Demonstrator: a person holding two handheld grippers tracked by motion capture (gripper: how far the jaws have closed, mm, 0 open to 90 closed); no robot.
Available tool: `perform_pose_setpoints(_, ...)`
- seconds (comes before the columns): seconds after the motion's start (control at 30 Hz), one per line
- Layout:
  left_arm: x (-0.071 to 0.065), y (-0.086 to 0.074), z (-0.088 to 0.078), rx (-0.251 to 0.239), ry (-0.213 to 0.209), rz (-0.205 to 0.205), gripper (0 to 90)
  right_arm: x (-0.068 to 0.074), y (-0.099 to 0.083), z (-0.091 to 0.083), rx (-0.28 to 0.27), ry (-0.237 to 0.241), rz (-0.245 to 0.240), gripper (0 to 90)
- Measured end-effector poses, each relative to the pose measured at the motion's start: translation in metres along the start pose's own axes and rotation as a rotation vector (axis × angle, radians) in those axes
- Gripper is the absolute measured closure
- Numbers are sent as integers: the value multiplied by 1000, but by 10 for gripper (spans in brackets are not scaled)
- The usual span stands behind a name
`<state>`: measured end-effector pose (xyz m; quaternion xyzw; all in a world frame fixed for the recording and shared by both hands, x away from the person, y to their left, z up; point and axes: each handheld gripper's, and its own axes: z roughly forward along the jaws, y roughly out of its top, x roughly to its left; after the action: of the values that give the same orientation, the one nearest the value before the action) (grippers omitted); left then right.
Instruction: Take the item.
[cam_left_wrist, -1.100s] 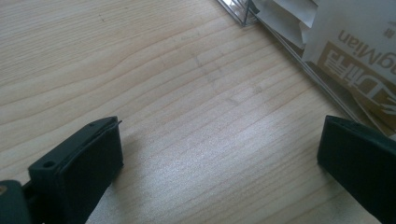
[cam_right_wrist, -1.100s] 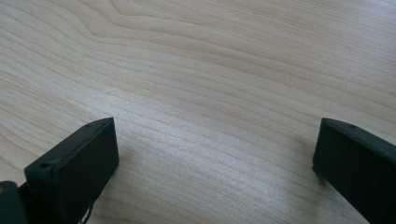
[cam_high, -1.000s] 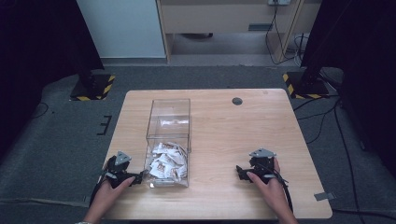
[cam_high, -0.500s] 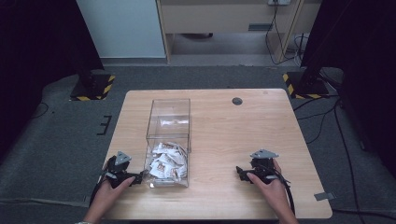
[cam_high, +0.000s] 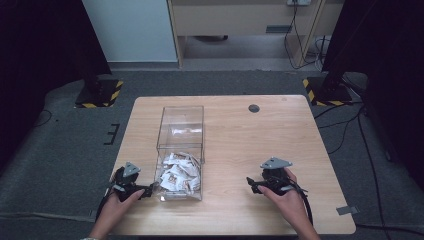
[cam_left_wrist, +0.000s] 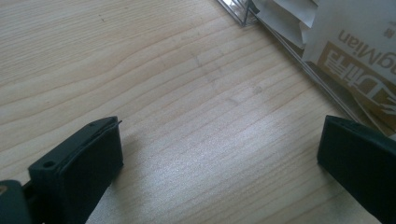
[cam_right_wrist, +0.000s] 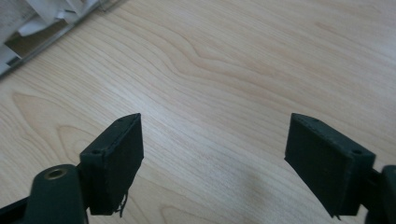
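I'm holding both grippers wide apart and empty, left gripper (cam_high: 146, 190) just beside the clear box (cam_high: 180, 150) of white packets (cam_high: 177, 172), right gripper (cam_high: 251, 183) well apart on the table (cam_high: 240, 135).

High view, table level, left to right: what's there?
Left gripper → clear box of packets → right gripper; both grippers are open.

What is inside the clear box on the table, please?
The clear box holds a pile of white and tan packets at its near end; anything beneath the pile is covered.
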<state>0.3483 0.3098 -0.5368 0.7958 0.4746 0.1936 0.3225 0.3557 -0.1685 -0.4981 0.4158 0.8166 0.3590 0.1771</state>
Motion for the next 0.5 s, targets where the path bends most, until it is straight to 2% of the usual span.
perform_pose_setpoints(0.5, 0, 0, 0, 0, 0, 0, 0, 12, 32, -8, -2, 38, -44, 267)
